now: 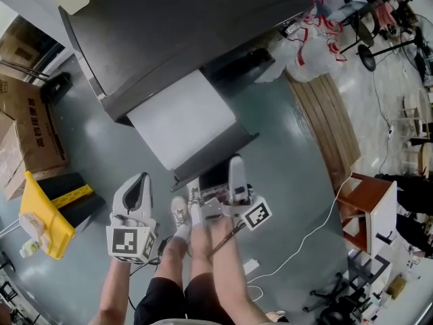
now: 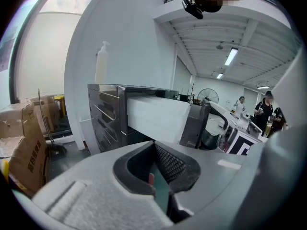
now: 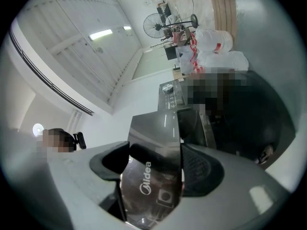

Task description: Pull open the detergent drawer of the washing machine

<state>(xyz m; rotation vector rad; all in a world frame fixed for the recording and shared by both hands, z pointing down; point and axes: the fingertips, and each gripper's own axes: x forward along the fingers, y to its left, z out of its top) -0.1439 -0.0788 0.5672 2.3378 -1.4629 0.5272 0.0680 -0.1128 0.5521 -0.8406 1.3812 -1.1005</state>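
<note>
— The drawer (image 1: 183, 117) is well out of the machine (image 1: 176, 26) already, centre of the head view. What worries you?

— The right gripper (image 1: 236, 164) is clamped on the panel (image 3: 152, 176) at the drawer's end, and that panel is glossy dark plastic, smooth as glass. A crooked pull could slide the jaws off it. This far out, one more tug might also bring the drawer off its guides, or let it sag and bind.

— And the left gripper (image 1: 137, 185)?

— Lower left, well apart from the drawer. Jaws together on nothing, as far as I can tell; the gap is dark in its own view. It's no help if the drawer drops.

— The body doesn't match the front.

— No. It's a white, matt, boxy slab, long and flat-topped, with the dark panel a slim cap on it. The machine is dark grey with a soft sheen and ridged on its side. The pads (image 3: 201, 169) have a fine mesh grain, which should help the hold.
</note>
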